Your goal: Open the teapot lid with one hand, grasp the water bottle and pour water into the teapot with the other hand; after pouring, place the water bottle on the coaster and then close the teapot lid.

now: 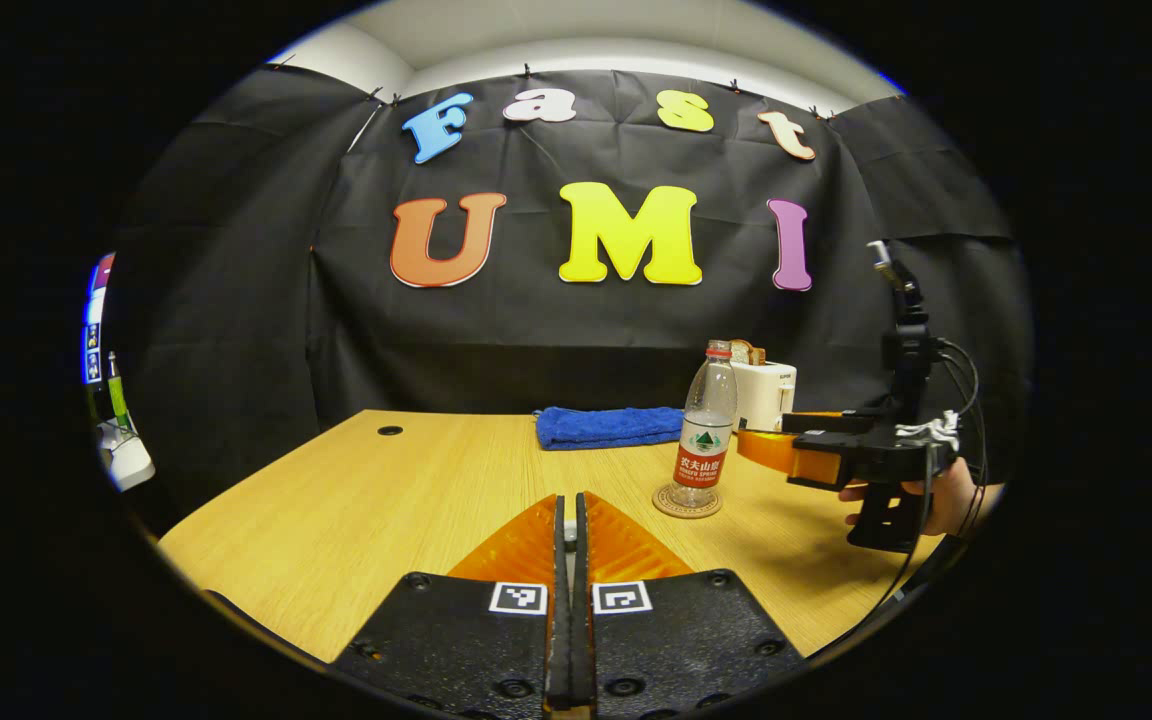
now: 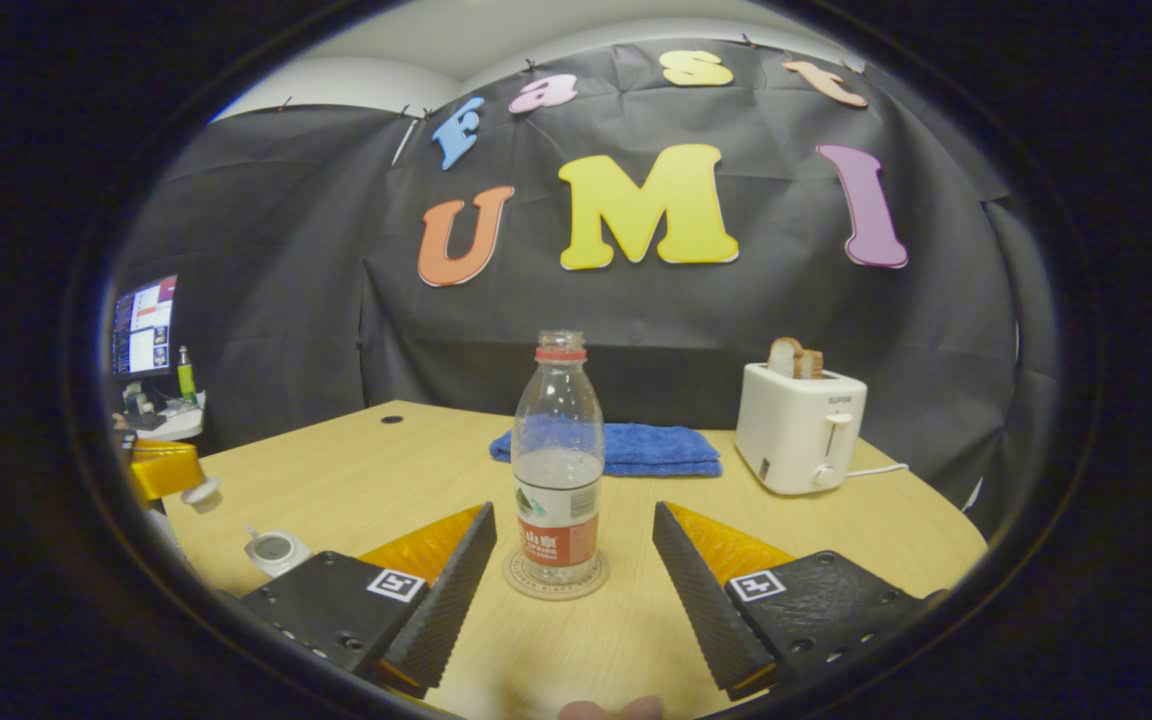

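The water bottle (image 2: 558,460) stands on the coaster (image 2: 555,581) in the middle of the right gripper view, between the spread fingers of the right claw (image 2: 573,570), not touching them. It looks light, thin and easy to squash, so hold its middle gently. It has no cap, so keep it upright. The left claw (image 1: 566,530) is pressed together. Low at the left of the right gripper view sits the teapot (image 2: 274,549), with something small and white at the other claw's tip above it. The left gripper view shows a hand (image 1: 941,497) at the right.

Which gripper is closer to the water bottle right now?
The right gripper. Its open fingers flank the water bottle on the coaster without touching it. The left gripper, shut, sits farther back across the table.
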{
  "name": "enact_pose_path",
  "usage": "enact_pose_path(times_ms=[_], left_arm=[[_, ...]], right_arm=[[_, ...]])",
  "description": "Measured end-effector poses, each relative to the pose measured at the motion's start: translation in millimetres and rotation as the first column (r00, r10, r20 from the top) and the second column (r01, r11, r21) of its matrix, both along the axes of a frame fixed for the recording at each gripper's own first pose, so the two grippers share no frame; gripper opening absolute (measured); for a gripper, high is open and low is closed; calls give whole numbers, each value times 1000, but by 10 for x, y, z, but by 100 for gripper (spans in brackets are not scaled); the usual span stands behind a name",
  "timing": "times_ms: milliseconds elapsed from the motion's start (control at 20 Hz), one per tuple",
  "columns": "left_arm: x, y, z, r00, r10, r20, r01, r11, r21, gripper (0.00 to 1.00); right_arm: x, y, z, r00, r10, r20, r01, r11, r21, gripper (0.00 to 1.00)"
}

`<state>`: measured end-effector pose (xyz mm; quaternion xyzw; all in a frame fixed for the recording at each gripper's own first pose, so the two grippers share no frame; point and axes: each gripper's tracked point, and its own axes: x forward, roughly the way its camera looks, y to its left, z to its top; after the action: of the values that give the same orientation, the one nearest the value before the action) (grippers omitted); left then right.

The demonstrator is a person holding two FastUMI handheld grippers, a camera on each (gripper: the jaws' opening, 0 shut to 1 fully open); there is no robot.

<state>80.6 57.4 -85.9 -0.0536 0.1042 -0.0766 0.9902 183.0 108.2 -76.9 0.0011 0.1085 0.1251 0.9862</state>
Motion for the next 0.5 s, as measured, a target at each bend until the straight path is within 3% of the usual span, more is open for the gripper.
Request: enact_pose_path(times_ms=[200,500], left_arm=[[113,-95,-155,1000,12,-28,-12,1000,6,3],[221,-98,-358,997,43,-66,-42,999,24,3]], right_arm=[[-326,-280,132,998,-30,60,31,999,-8,94],[-522,-533,212,992,-66,106,66,998,0,94]])
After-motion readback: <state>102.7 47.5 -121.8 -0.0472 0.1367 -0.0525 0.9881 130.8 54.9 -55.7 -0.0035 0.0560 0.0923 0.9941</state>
